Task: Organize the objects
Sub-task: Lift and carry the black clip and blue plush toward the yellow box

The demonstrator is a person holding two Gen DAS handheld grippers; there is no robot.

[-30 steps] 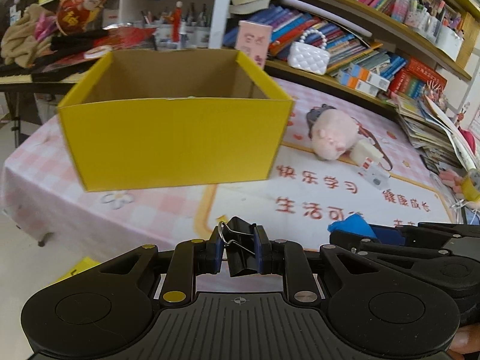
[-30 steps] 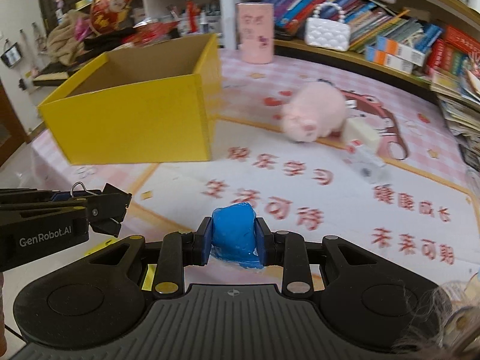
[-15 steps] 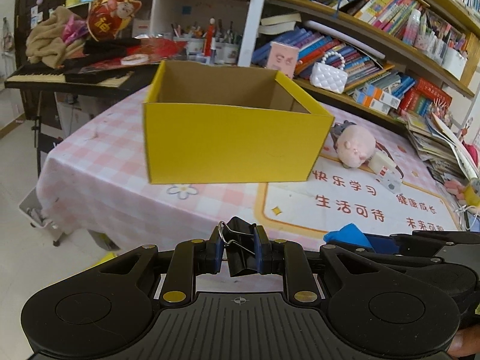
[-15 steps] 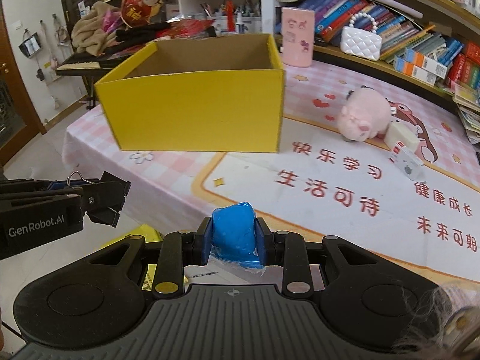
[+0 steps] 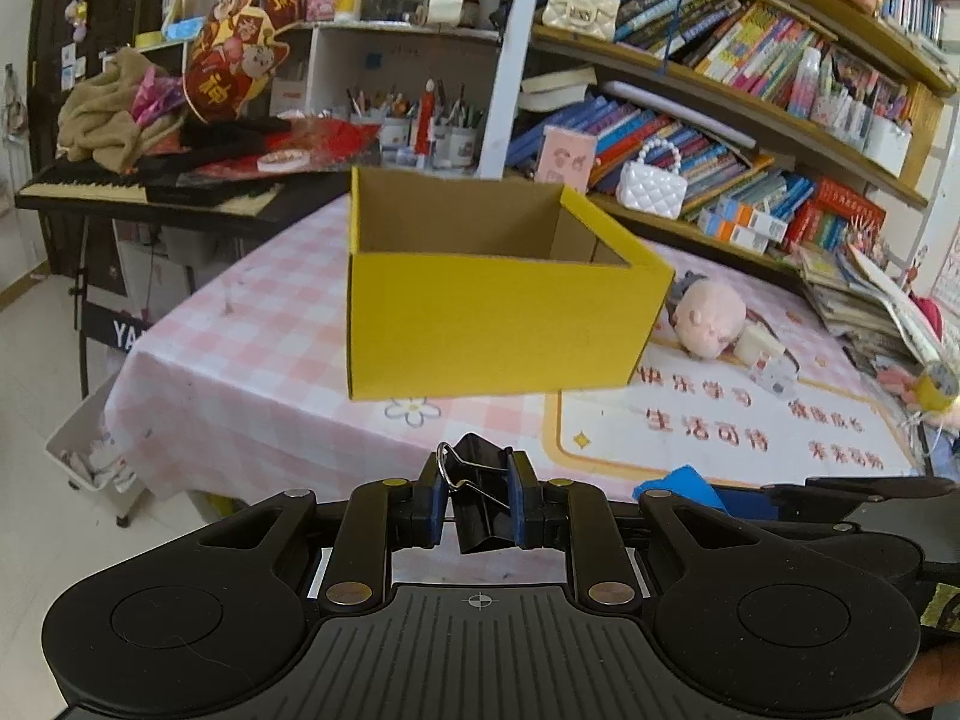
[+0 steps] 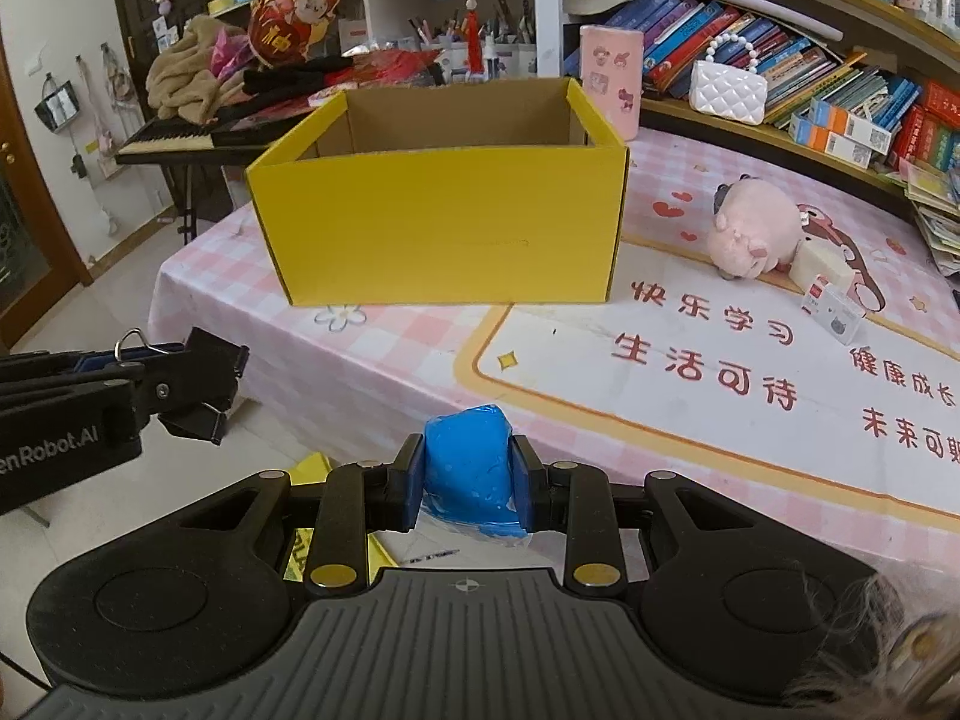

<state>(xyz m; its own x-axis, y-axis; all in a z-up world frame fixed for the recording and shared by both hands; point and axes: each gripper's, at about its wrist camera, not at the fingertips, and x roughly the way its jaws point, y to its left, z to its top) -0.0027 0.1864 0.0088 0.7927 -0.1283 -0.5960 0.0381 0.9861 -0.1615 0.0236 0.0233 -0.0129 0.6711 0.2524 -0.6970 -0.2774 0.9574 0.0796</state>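
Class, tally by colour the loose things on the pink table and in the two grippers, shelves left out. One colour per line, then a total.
Yellow: 1, the cardboard box
Pink: 1, the plush pig
White: 2, the eraser block and small card box
Black: 1, the binder clip in the left gripper
Blue: 1, the blue lump in the right gripper
Total: 6

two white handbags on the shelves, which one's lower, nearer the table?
The quilted white handbag with the pearl handle, on the low shelf behind the yellow box. The cream handbag sits higher, on the upper shelf.
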